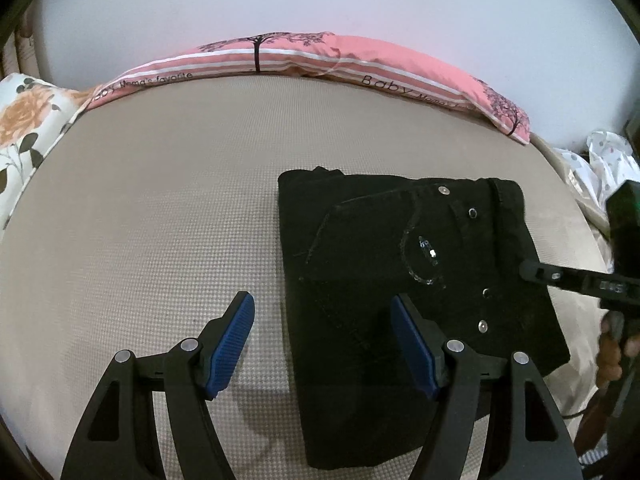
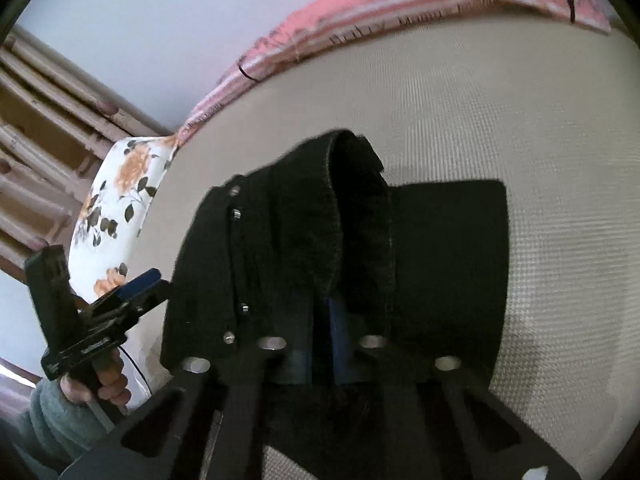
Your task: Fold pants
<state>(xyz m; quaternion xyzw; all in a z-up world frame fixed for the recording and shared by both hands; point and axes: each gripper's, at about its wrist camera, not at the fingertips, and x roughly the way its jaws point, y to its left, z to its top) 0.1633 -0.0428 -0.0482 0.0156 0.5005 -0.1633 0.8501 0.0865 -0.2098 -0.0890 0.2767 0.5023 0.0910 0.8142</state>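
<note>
On the beige mattress (image 1: pixel 160 208), my right gripper (image 2: pixel 320 320) is clamped on the folded black pants (image 1: pixel 400 264), my left gripper (image 1: pixel 322 340) apart, holding nothing.

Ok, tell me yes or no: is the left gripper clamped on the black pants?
No. The left gripper stands open, one blue pad over the beige mattress and the other over the black pants, pinching nothing.

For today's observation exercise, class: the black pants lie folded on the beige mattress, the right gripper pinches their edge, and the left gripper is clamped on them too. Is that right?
Not quite. The left gripper is open and holds nothing, as the left wrist view shows. The black pants do lie folded on the beige mattress, and the right gripper pinches their edge.
</note>
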